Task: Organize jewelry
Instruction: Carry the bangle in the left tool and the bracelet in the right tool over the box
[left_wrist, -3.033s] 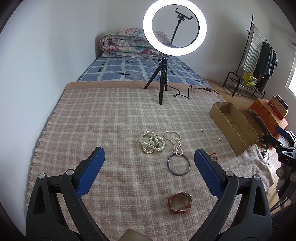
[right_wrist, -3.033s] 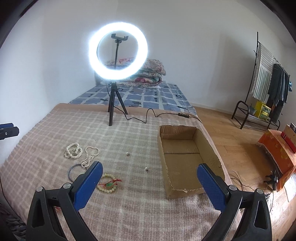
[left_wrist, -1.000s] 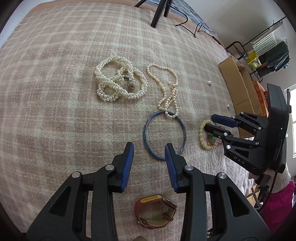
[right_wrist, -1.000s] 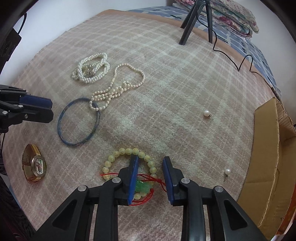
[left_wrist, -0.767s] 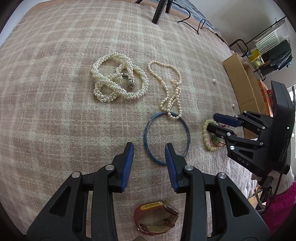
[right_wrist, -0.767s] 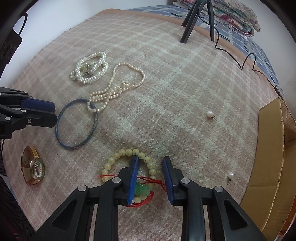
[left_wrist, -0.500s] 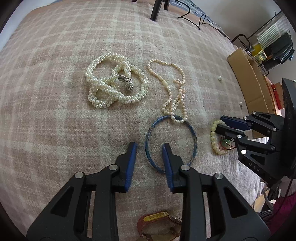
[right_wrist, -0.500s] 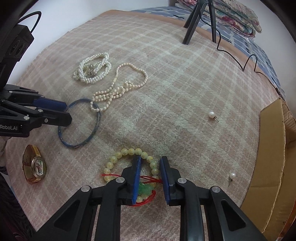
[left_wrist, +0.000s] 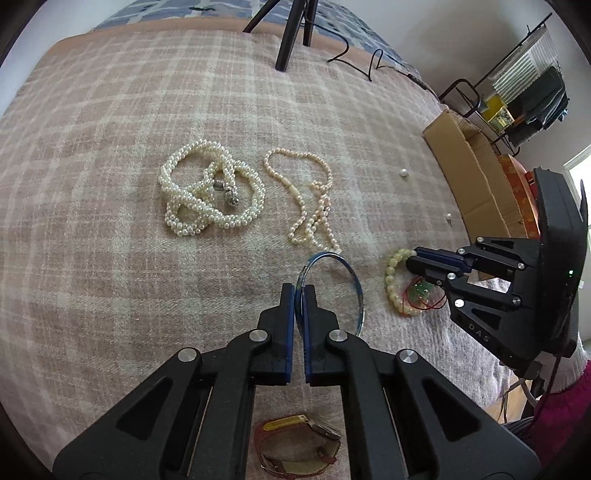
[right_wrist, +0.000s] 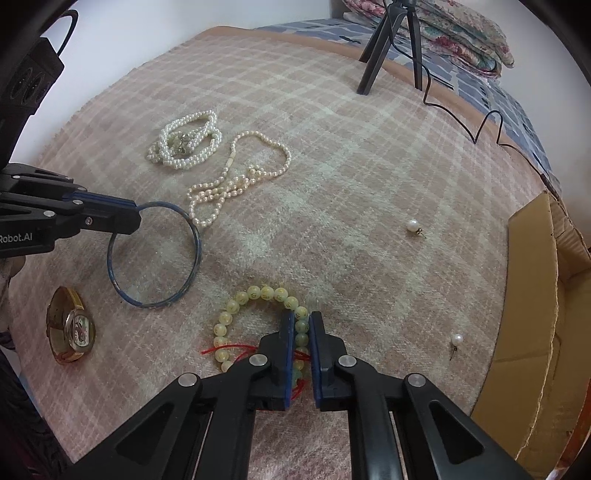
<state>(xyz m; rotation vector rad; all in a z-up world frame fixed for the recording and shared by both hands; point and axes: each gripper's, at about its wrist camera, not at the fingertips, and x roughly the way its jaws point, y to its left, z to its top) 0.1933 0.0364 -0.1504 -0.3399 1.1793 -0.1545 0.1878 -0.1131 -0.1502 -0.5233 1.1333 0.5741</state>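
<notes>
Half a second ago both sets of jaws stood a little apart over their targets; both have now come together. The left gripper (left_wrist: 299, 291) is pinched on the near rim of the blue bangle (right_wrist: 194, 236), which stands tilted, its gripped side raised off the plaid blanket (left_wrist: 110, 147) while its far side rests on the cloth. The right gripper (right_wrist: 302, 320) is pressed together on the yellow bead bracelet (right_wrist: 236, 301) with its red cord and green charm, which lies just beside the bangle, on the side toward the cardboard box (right_wrist: 532, 295). In my judgement both grasps are made and the lift and carry to the box comes next; nothing lies in the visible part of the box. Beyond the bangle lie the thin pearl necklace (left_wrist: 314, 206), nearly touching its far rim, and the twisted pearl rope (left_wrist: 207, 192) farther off. Two loose pearl earrings (right_wrist: 413, 225) lie between the bangle and the box; the wristwatch (right_wrist: 72, 326) lies on the bangle's near side. Legible writing: "Robot.AI" on the left gripper body, "DAS" on the right; the beads bear marks too small to read.
</notes>
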